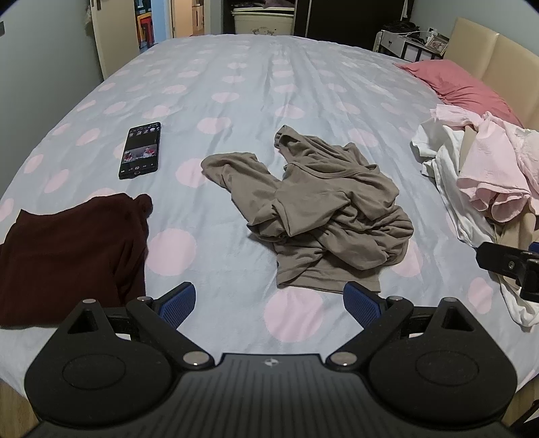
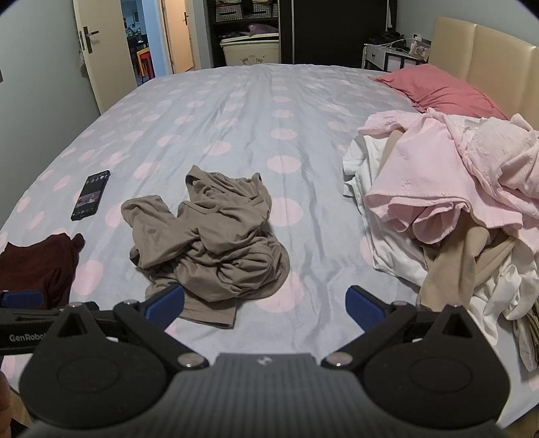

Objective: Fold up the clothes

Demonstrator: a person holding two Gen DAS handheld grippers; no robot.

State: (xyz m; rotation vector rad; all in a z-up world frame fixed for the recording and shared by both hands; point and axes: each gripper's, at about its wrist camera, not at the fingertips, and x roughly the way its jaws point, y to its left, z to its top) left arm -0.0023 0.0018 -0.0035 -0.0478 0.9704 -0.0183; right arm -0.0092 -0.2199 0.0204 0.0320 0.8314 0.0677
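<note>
Taupe shirt (image 1: pixel 323 209) lies crumpled on the bed just ahead of both released hand-held grippers, left (image 1: pixel 269 303) and right (image 2: pixel 264 305); likely next: grasp its hem and spread it flat.

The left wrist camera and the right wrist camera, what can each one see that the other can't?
Only the left wrist view shows most of the dark red garment spread out. Only the right wrist view shows the door handle, the shelves and the whole laundry pile. Both show the crumpled brown garment, the phone, the pink pillow and the spotted bedsheet. Both hand-held grippers, left hand-held gripper and right hand-held gripper, are open and holding nothing.
</note>
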